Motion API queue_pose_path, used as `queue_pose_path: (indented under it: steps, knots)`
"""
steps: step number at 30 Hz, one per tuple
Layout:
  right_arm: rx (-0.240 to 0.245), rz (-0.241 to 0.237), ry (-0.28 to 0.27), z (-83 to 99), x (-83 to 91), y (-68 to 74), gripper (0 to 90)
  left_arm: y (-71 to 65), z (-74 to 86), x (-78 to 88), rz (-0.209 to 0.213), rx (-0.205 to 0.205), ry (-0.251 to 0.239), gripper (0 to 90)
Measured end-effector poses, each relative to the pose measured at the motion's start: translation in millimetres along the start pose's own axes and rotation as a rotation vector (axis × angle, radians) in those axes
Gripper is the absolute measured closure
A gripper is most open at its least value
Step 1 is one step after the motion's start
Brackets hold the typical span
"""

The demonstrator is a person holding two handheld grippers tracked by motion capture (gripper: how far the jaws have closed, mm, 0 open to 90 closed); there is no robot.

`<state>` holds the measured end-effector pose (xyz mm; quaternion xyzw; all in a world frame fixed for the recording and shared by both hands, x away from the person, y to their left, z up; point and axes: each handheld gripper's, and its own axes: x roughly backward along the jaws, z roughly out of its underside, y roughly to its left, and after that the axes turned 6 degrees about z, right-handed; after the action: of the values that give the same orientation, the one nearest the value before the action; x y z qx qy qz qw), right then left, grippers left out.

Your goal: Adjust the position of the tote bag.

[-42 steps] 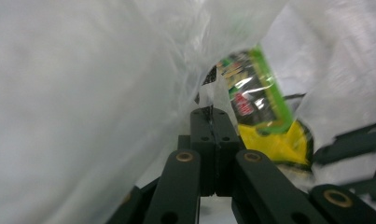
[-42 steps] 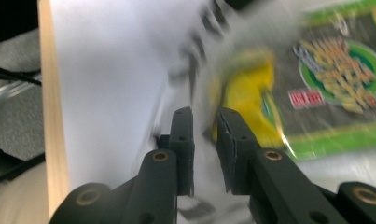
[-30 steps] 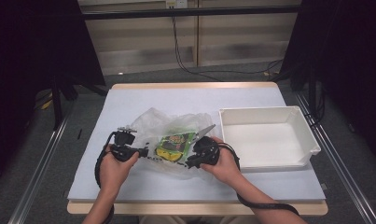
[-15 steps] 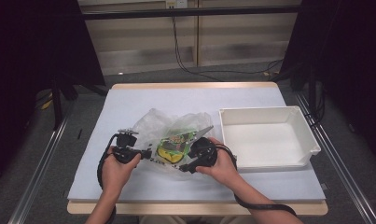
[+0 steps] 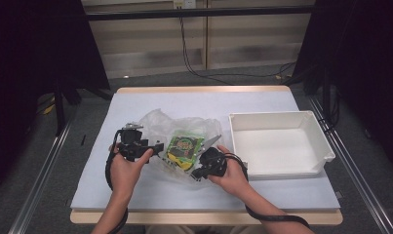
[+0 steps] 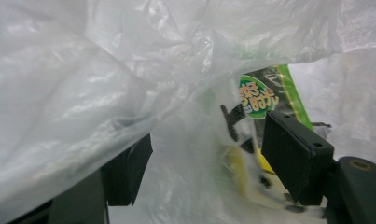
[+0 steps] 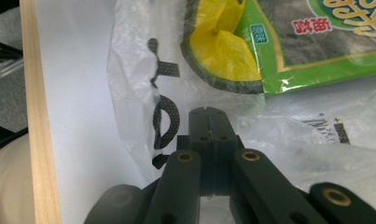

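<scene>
**Desk:** What is at the left of the counter [image 5: 135, 97]?

**Photographer:** The left tongs [image 5: 155, 147] at the near left edge of a clear plastic bag [image 5: 157, 122]. In the left gripper view the jaws stand apart, having just been opening, with bag film [image 6: 83, 93] draped loosely across and between them, not pinched.

**Desk:** And in the middle?

**Photographer:** A green snack packet [image 5: 185, 145] lies inside the bag, near the counter's middle, between the two hands. Its yellow corner [image 7: 223, 51] sits just beyond the right tongs.

**Desk:** The right side?

**Photographer:** The right tongs [image 5: 200, 171] have just clenched. The right gripper view shows the jaws pressed together at the bag's printed edge [image 7: 167, 116]; whether film is caught between them I cannot tell. A white bin [image 5: 282, 146] stands empty just right of the bag.

**Desk:** Which step is this?

**Photographer:** By my reading, opening the bag to free the packet. The next move calls for the left tongs to re-grip the film opposite the right, then spread the mouth.
</scene>
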<state>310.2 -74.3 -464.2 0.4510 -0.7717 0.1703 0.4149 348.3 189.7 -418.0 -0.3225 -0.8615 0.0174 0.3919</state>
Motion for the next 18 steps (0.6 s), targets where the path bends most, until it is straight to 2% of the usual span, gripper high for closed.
queue_pose_path:
  steps: [3,5,6,7,10,15,17,18]
  knots:
    - [0.008,-0.001,0.013,1.6,-0.7,0.4,90.0,3.8,0.4,-6.1,0.006,0.007,0.025,46.2]
    - [0.006,-0.002,0.01,2.6,0.2,-0.5,90.0,7.7,2.0,-7.3,0.007,0.009,0.046,61.1]
    - [-0.001,-0.003,0.012,3.2,1.0,-0.6,90.0,8.7,3.2,-7.9,0.016,0.02,0.055,65.3]
    - [0.01,-0.001,0.008,3.9,1.4,-1.7,90.0,9.9,4.1,-7.6,0.023,0.019,0.068,73.9]
    - [-0.004,0.011,0.021,5.3,3.2,-2.5,90.0,12.4,9.6,-5.2,0.026,0.037,0.096,86.1]
    - [0.008,0.033,0.041,8.3,4.7,-5.8,90.0,23.0,22.0,4.8,0.022,0.074,0.125,89.5]
    - [0.007,0.035,0.045,9.0,5.3,-6.6,90.0,27.1,26.5,7.6,0.036,0.079,0.152,90.0]
    - [0.008,0.042,0.049,9.1,5.5,-6.6,90.0,26.7,29.3,7.4,0.023,0.09,0.144,90.0]
